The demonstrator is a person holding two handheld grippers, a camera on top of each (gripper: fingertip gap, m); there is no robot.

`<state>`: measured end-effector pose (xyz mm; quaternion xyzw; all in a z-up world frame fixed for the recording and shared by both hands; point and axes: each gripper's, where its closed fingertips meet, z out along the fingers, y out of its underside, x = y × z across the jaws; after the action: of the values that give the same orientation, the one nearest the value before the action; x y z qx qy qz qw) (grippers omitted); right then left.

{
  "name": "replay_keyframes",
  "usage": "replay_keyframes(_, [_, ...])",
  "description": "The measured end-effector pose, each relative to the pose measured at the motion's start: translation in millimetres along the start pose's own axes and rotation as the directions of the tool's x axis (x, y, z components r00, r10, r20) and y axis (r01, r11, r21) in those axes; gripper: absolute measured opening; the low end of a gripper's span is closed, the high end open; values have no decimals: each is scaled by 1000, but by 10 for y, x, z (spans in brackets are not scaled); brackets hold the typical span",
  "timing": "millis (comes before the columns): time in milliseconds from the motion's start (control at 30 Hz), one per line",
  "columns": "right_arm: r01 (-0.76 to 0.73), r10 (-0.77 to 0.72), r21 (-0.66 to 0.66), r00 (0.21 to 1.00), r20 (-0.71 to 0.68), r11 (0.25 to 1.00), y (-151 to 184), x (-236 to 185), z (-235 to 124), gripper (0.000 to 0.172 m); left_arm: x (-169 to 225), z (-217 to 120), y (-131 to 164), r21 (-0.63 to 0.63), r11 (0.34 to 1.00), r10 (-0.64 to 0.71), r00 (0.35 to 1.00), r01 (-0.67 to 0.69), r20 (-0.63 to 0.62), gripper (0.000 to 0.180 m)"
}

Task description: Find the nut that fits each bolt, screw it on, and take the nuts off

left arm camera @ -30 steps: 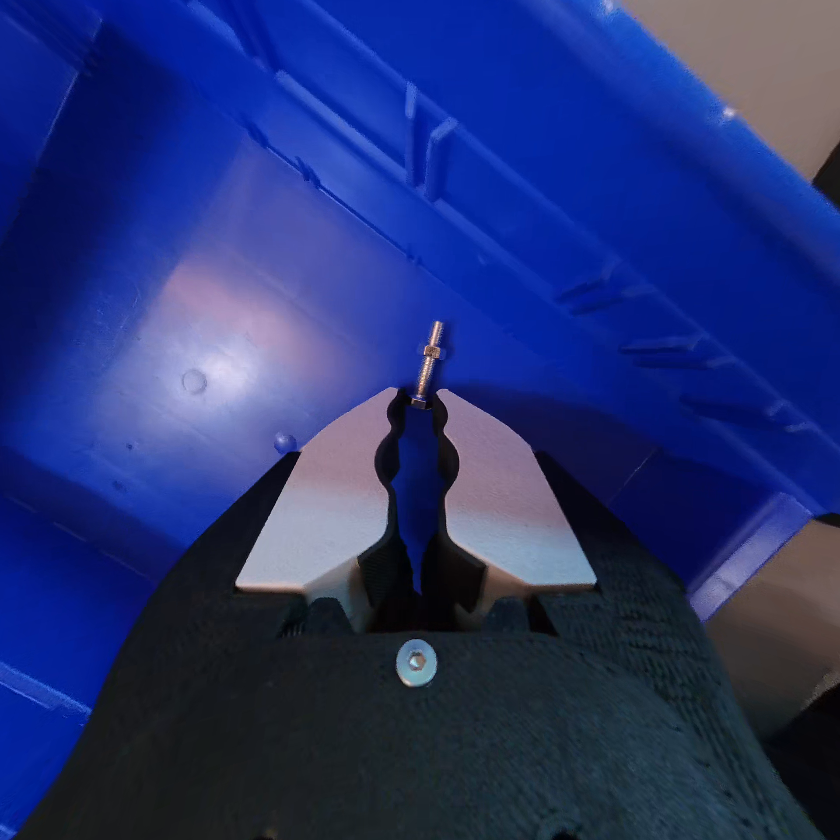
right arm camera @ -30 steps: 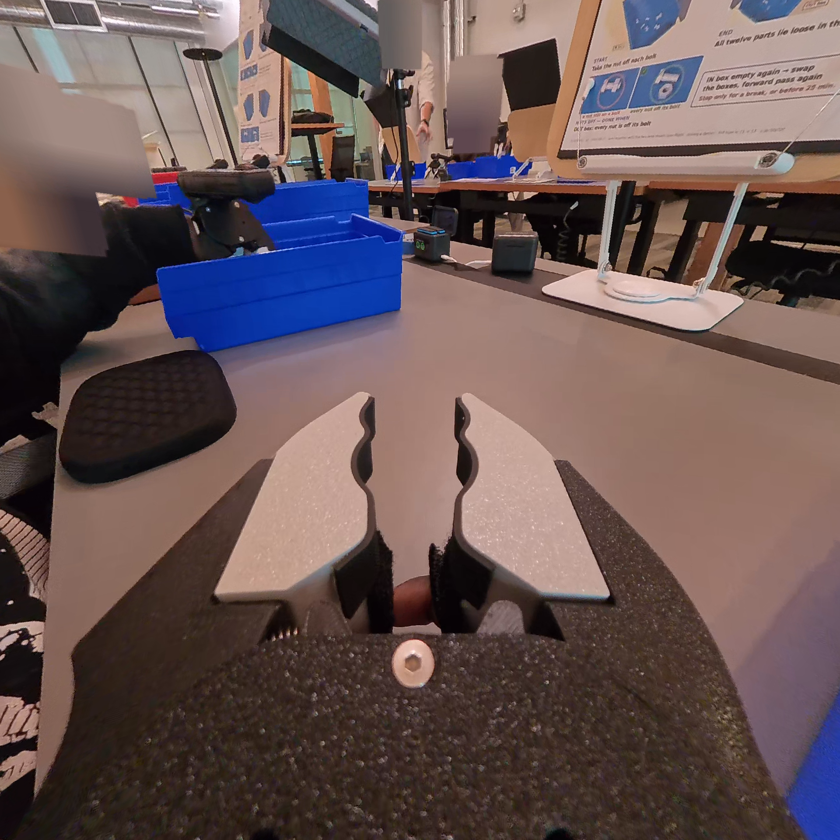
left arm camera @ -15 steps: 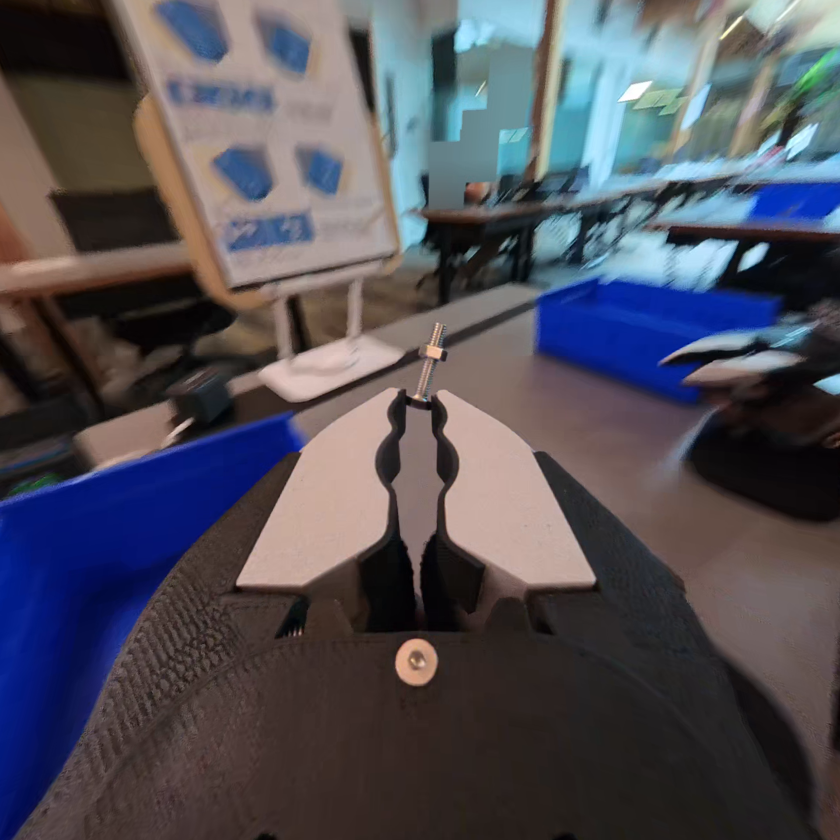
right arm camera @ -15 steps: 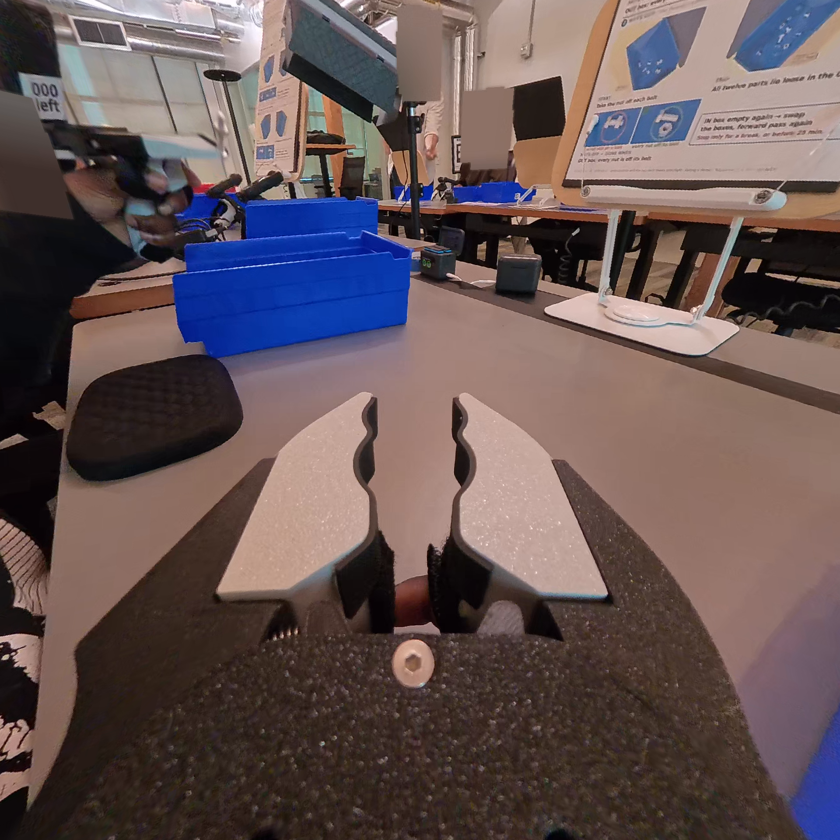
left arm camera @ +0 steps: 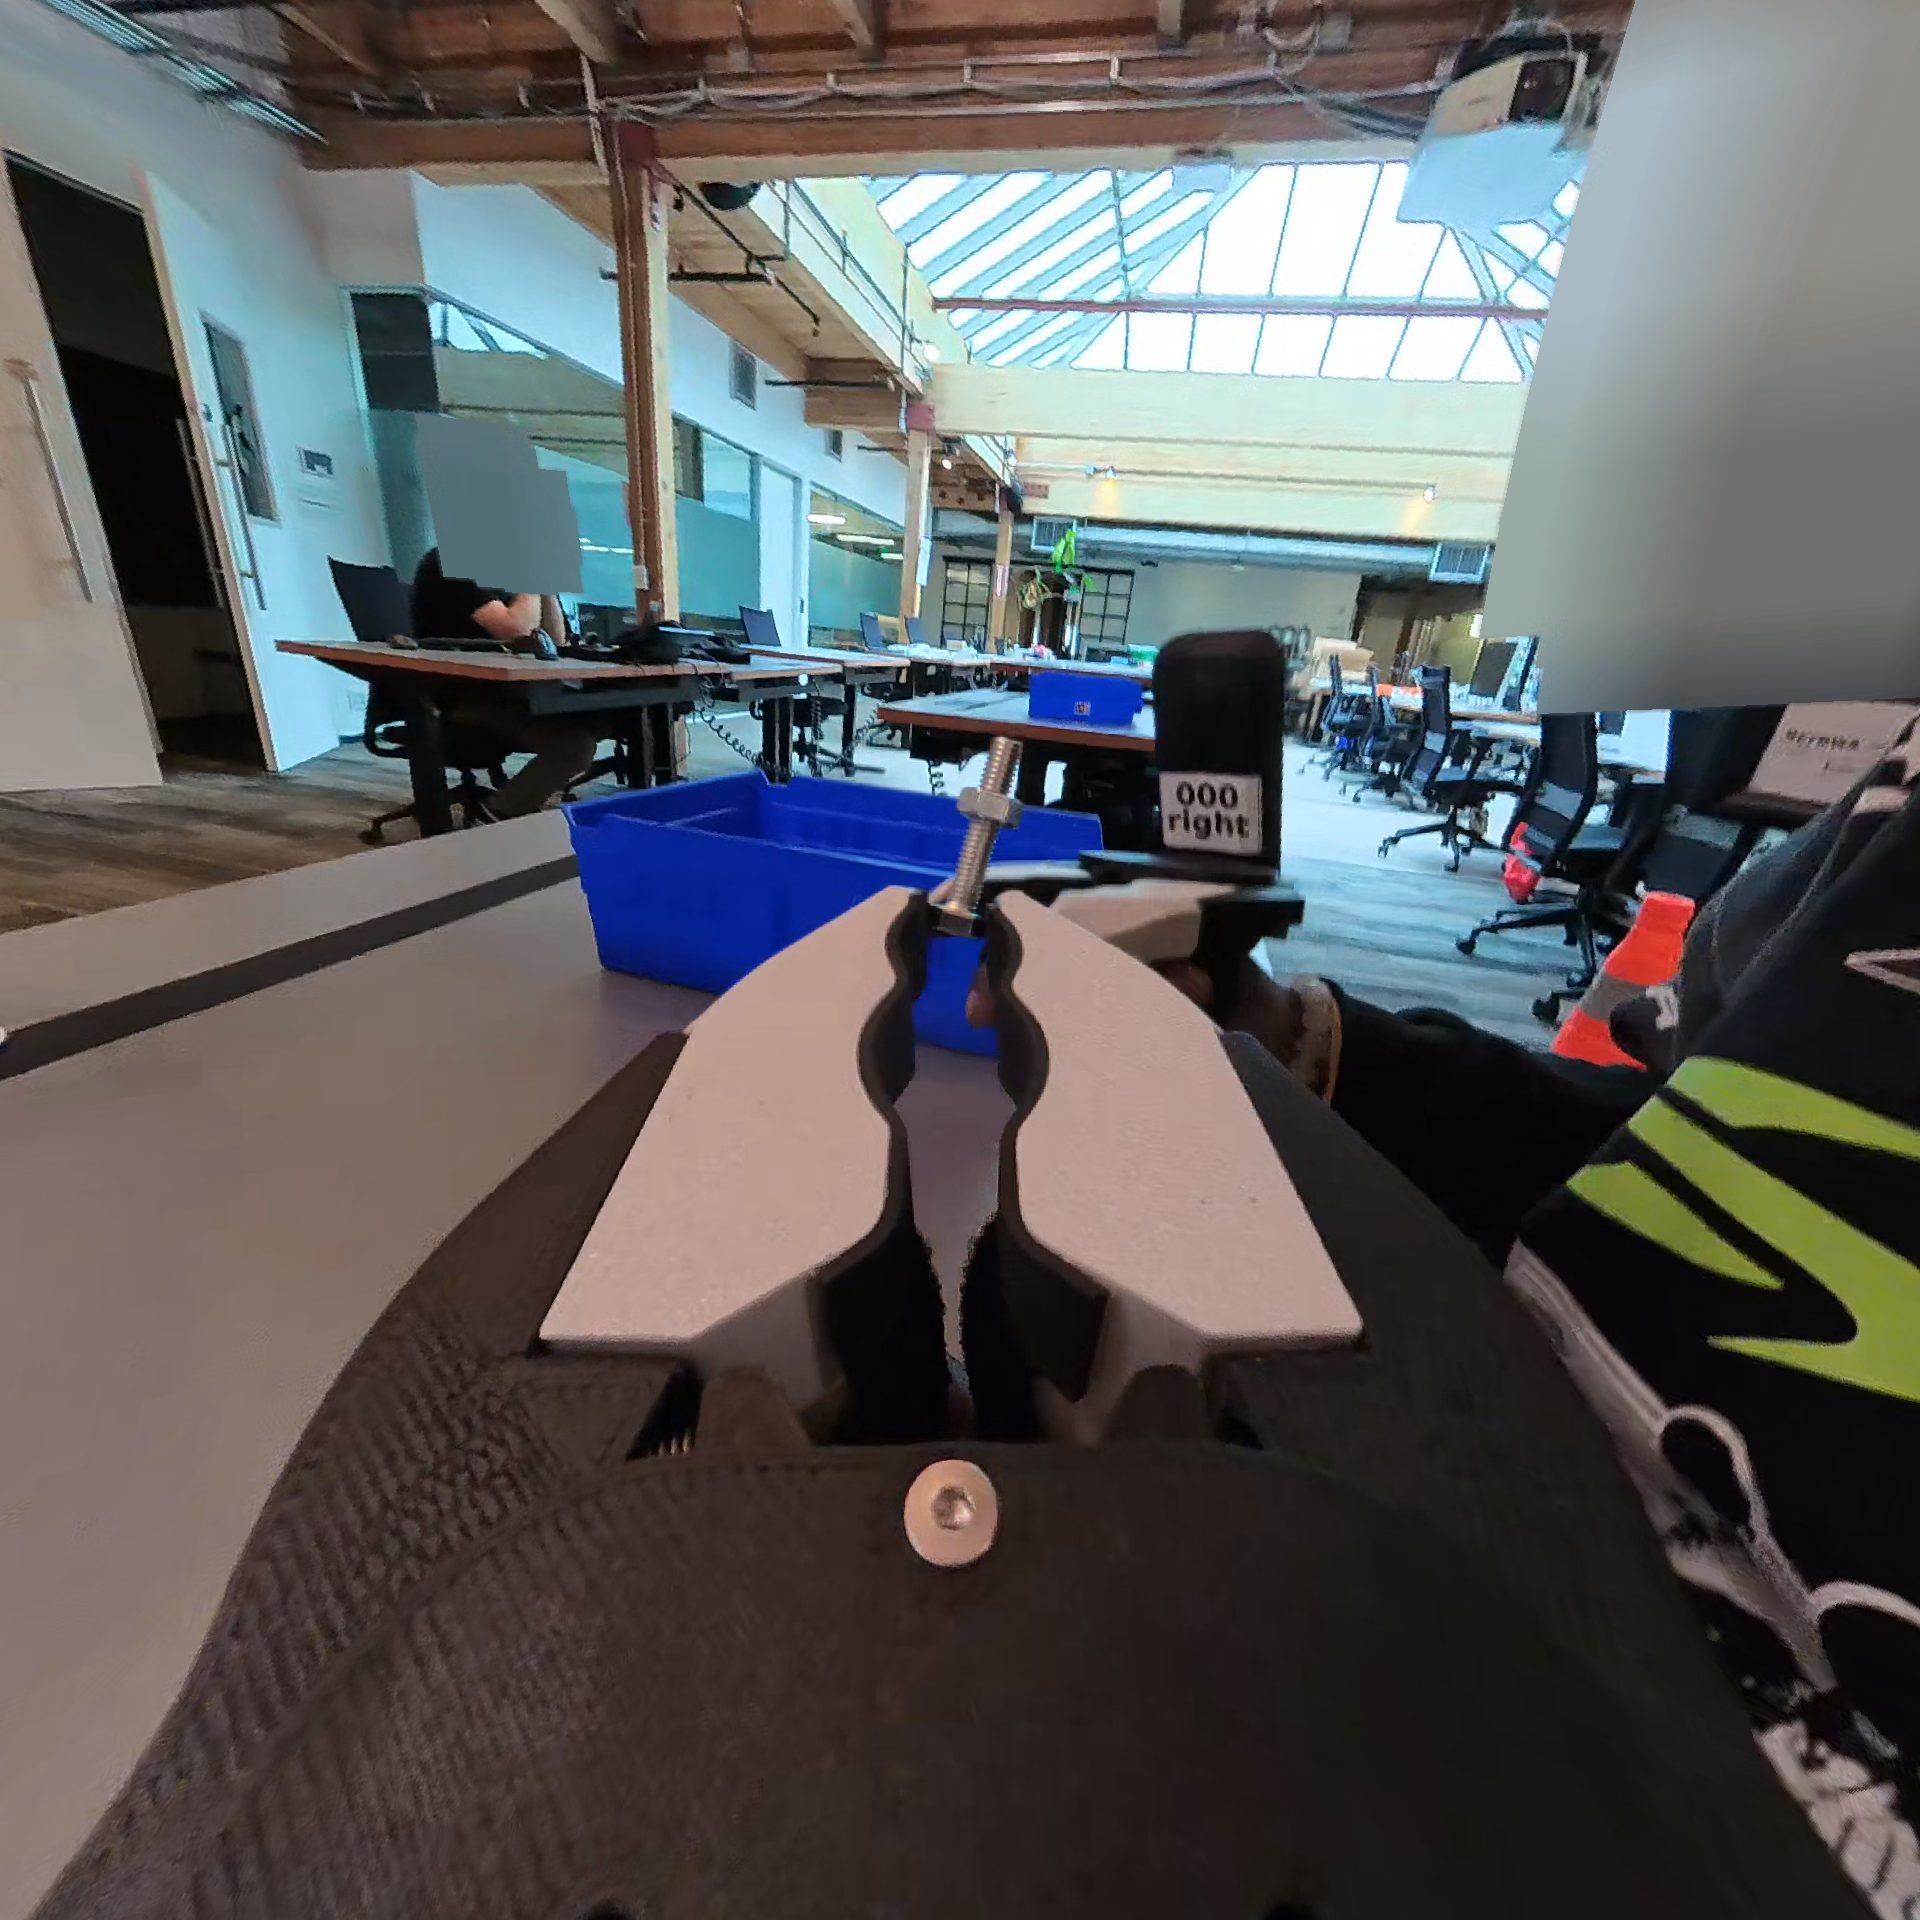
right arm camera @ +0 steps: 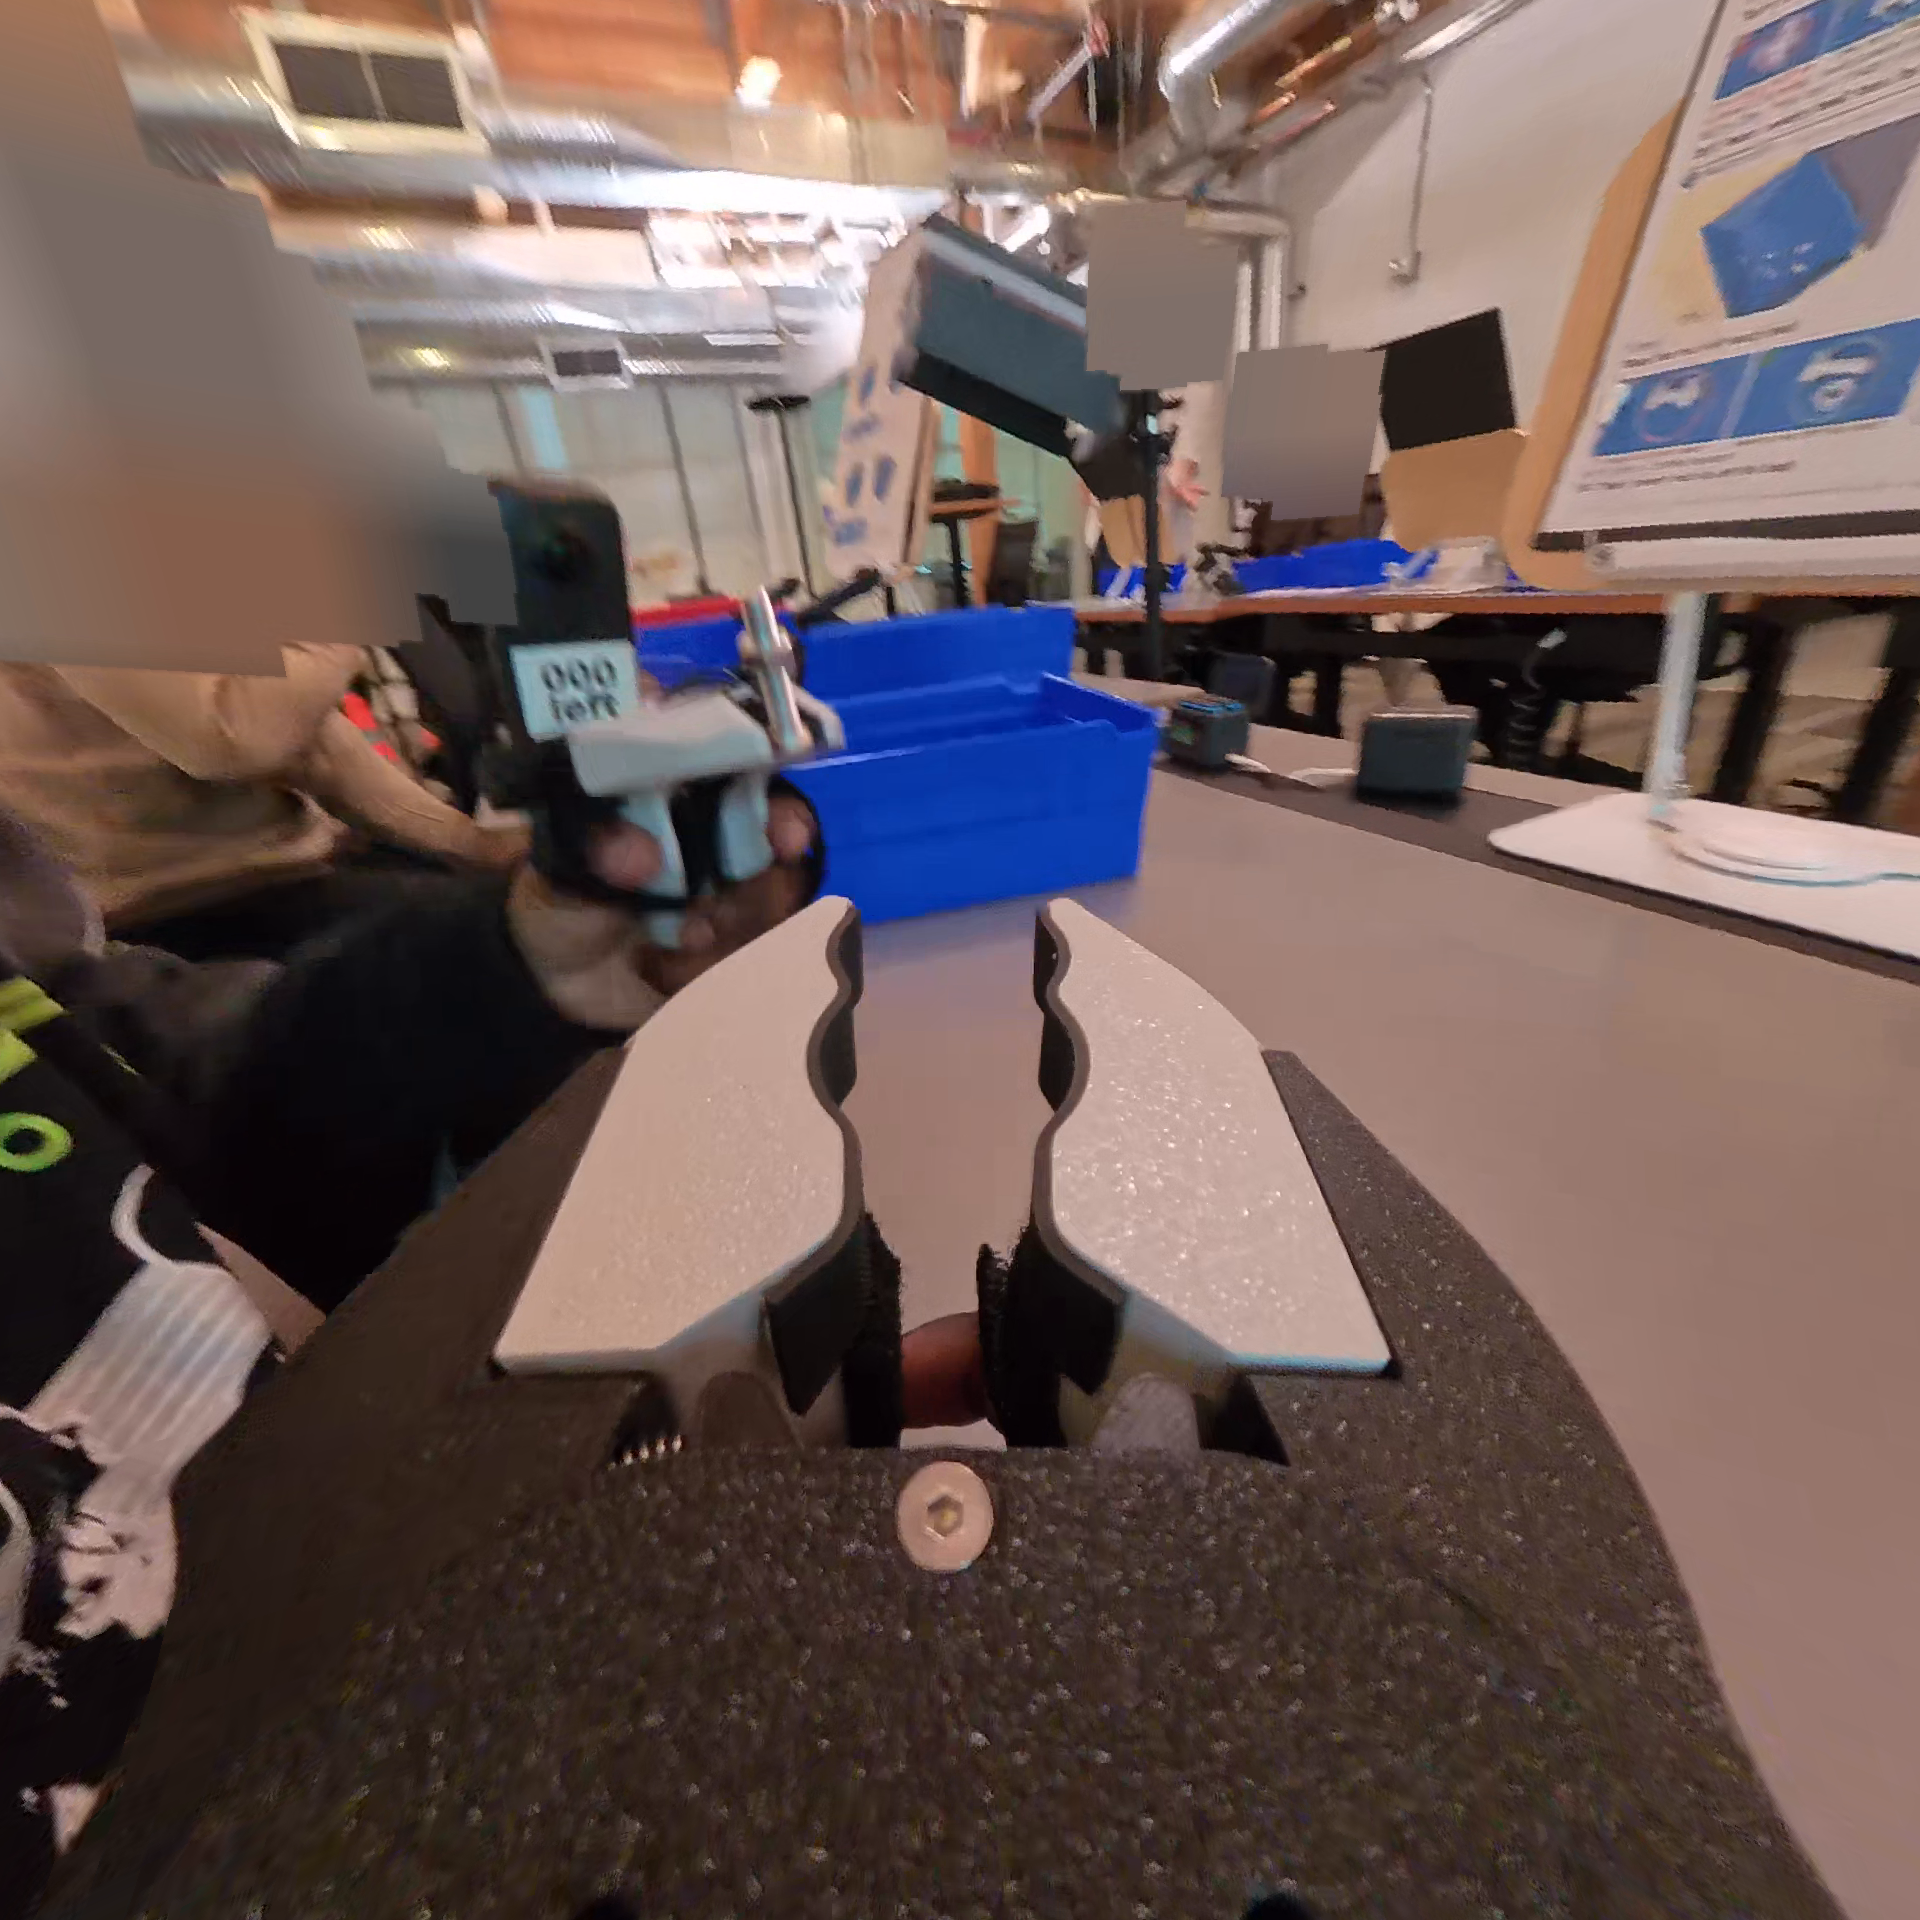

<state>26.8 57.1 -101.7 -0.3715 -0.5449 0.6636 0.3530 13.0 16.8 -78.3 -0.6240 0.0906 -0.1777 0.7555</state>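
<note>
Presently, a silver bolt (left arm camera: 971,852) is clamped by its head between the tips of the left gripper (left arm camera: 958,923), both pads pressed against the head, so that the threaded shank stands clear above the fingers and tilts slightly to the right. A hex nut (left arm camera: 987,805) is seen threaded part-way along that shank — exposed, it is judged, so that the other tool can reach it for removal. The right gripper (right arm camera: 948,940) is held with its fingers parted and nothing between them, over the grey table (right arm camera: 1455,1091) and near the bolt, apparently in readiness to take the nut. A blue bin (left arm camera: 748,883) stands behind the bolt; its contents are hidden by its near wall. In the right wrist view the bolt and nut are blurred — thread engagement cannot be judged there.
</note>
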Motion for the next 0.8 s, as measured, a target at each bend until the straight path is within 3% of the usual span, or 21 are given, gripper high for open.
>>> replay_keyframes(267, [-151, 150, 1, 982, 112, 989, 41, -172, 318, 37, 33, -15, 276, -75, 995, 62, 998, -63, -14, 10])
replay_keyframes(467, [-120, 115, 17, 976, 187, 993, 33, -319, 342, 28, -5, -25, 347, -111, 992, 53, 999, -52, 0, 10])
replay_keyframes(567, [-50, 48, 6, 984, 173, 999, 73, -348, 368, 12, 33, -3, 395, -136, 988, 69, 998, -70, -16, 11])
replay_keyframes(800, [4, 0, -26, 986, 166, 1000, 137, -349, 364, 10, 33, 23, 496, -183, 982, 39, 999, -41, -16, 14])
